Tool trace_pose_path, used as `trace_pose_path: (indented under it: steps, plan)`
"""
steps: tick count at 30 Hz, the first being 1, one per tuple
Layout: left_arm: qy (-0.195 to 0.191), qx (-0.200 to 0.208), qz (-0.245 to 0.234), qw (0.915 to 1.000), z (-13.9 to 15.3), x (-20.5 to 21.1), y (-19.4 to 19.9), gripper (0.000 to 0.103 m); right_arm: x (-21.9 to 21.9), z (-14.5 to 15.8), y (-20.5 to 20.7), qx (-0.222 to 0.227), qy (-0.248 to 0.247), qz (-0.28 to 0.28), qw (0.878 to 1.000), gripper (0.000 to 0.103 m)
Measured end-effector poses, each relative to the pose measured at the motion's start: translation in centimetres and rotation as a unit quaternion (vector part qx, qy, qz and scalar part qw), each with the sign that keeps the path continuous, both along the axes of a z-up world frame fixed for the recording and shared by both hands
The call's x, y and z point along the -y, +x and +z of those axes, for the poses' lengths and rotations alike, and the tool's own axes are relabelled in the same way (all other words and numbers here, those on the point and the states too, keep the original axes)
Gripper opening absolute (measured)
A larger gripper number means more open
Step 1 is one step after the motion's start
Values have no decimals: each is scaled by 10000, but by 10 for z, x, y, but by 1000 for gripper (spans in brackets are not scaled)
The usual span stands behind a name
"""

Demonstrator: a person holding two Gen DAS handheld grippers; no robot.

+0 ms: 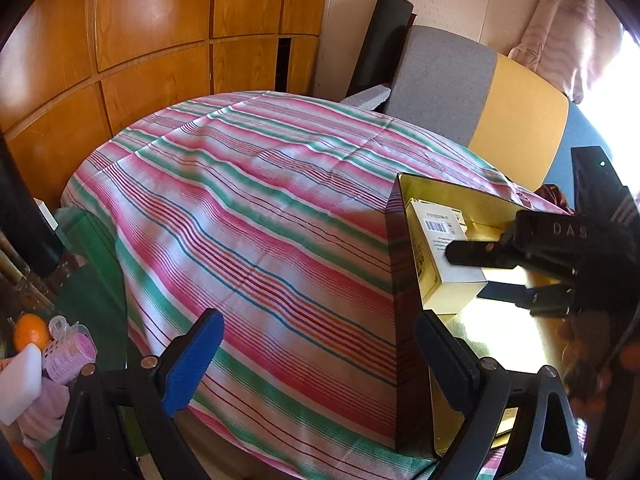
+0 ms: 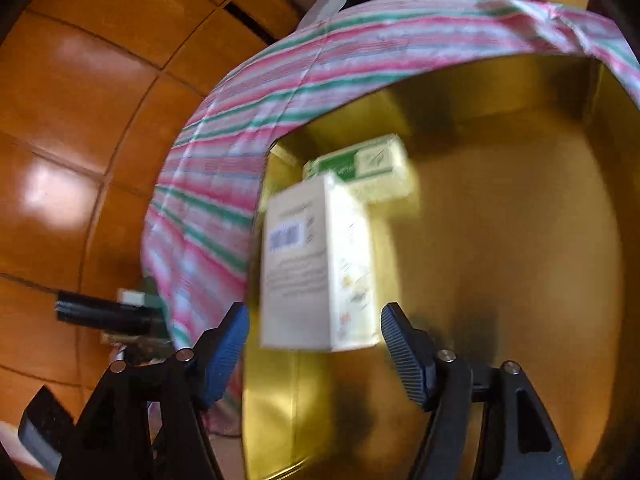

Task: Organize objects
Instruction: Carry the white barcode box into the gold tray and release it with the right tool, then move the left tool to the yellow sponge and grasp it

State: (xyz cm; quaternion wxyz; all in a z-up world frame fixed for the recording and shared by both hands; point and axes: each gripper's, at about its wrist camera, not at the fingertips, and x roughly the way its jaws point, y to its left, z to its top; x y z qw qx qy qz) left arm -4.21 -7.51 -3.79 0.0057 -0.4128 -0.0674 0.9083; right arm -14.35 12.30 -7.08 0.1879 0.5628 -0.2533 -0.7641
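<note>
- The left gripper (image 1: 320, 364) stands open, nothing between its fingers.
- Its right finger sits inside the gold-lined box (image 1: 404, 280), against the left wall.
- Ahead and right, the right gripper (image 1: 468, 276) straddles the white carton (image 1: 444, 252), pads apart.
- The striped cloth (image 1: 240, 208) lies ahead.

1. A striped cloth (image 1: 248, 216) in pink, green and white covers the table, creased across the middle.
2. A gold-lined box (image 1: 404, 280) sits on the cloth at its right side.
3. Most of the cloth lies bare, left of the box.
</note>
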Motion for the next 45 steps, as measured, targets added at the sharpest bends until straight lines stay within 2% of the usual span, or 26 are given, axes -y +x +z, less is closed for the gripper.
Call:
trace_pose_path:
  steps: [4,10,17,27,33,39,45]
  plan:
    - [-23,-36,17,10000,3,0,4,96,15,3,-3,-180,117,165,9996,69]
    - [-43,-108,-11,9999,8,-2,7,96,2,21,12,-499,424,150,9977,69]
    - [-101,-281,-137,9995,19,-13,13,96,-12,47,44,-1100,1165,152,9870,70]
    - [-254,-321,-459,9981,25,-41,20,96,-56,60,84,-1387,1655,-282,9760,70]
    - [-365,-367,-709,9961,30,-61,23,97,-93,63,103,-1460,1929,-555,9687,70]
    - [-449,-424,-1070,9923,36,-88,25,97,-152,75,118,-1499,2175,-1055,9587,72]
    - [-463,-364,-1341,9892,37,-114,20,96,-228,84,134,-1436,2584,-1695,9402,75]
